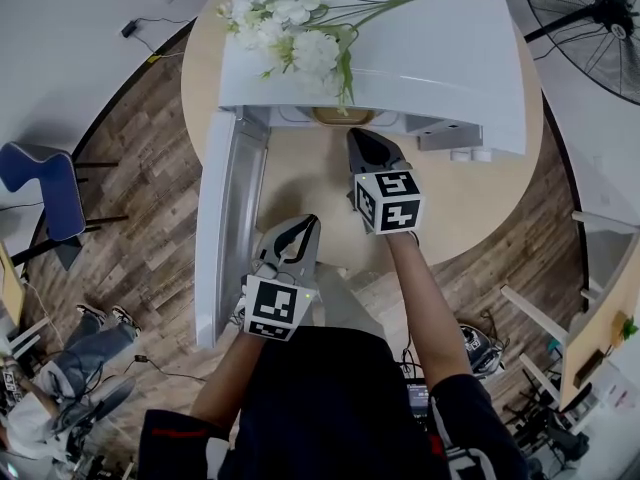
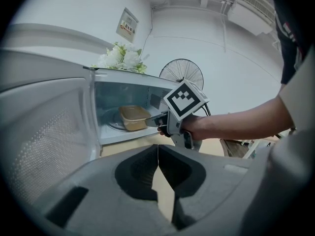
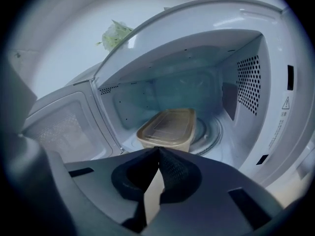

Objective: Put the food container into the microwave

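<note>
So from where I'm standing, the main bit looks done. The food container (image 3: 167,129) is already inside the microwave (image 1: 450,58), lid on, sitting on the turntable a bit left of centre. The door (image 1: 225,228) is swung wide open to the left. The microwave itself is on the round counter (image 1: 470,198), with a bunch of white flowers (image 1: 290,18) lying on top.

The right tool (image 3: 158,151) is at the mouth of the oven, pointing straight at the container, with its tips just short of the near wall. Its jaws are clenched tight together with nothing between them, so it's not gripping the container. Can't honestly say whether the tips brush the container or not.

The left tool (image 2: 158,149) hangs further back, near the open door and low over the counter edge. Same deal there: jaws pressed together, empty, touching nothing.

My guess is we're at the tail end of the placing step. What's left is getting the right tool clear of the opening, then probably pushing the door shut. The left tool is the one closer to it. The thing to watch is not nudging the container on the way out.
</note>
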Demonstrator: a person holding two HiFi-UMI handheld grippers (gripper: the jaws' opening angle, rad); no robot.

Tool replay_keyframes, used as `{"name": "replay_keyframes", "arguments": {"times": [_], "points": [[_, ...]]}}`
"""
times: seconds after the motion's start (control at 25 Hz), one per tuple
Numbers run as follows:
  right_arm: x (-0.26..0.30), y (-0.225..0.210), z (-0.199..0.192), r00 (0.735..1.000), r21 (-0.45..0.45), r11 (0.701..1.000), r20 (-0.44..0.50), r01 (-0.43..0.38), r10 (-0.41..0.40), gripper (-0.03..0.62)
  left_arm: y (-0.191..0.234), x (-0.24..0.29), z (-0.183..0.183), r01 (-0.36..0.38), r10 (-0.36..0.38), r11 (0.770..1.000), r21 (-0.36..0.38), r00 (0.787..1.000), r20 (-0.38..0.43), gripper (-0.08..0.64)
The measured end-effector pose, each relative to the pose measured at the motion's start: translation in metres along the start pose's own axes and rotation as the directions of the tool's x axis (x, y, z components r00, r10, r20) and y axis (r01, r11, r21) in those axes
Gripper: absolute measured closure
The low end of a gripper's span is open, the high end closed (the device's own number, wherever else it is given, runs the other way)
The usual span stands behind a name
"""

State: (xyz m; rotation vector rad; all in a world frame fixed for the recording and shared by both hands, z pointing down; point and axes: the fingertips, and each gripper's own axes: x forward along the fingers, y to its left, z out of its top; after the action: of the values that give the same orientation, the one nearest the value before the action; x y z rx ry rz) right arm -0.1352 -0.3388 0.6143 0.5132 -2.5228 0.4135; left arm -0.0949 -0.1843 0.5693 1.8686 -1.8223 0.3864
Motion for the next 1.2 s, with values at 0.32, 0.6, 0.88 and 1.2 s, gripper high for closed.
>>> {"name": "replay_keyframes", "arguments": {"times": [0.32, 0.6, 0.88, 1.2], "points": [[0.011, -0.009, 0.005, 1.0, 0.008, 1.0, 0.003, 0.012, -0.012, 0.581, 0.004, 0.0, -0.002, -0.005, 0.005, 1.0, -0.006, 1.0, -0.012, 0.541], [0.009, -0.014, 0.0, 1.0, 0.029, 0.999, -0.001, 0.013, -0.013, 0.581, 0.006, 0.001, -0.002, 0.0, -0.001, 1.0, -0.007, 1.0, -0.015, 0.541], [-0.014, -0.01, 0.007, 0.999, 0.057, 0.998, 0.045, -0.011, 0.008, 0.581, 0.004, -0.003, 0.012, 0.007, -0.007, 1.0, 0.018, 1.0, 0.009, 0.541], [-0.056, 0.01, 0.021, 0.996, 0.07, 0.997, 0.087, -0.033, 0.027, 0.581, -0.009, -0.015, 0.039, 0.013, -0.016, 0.998, 0.065, 0.998, 0.059, 0.541]]}}
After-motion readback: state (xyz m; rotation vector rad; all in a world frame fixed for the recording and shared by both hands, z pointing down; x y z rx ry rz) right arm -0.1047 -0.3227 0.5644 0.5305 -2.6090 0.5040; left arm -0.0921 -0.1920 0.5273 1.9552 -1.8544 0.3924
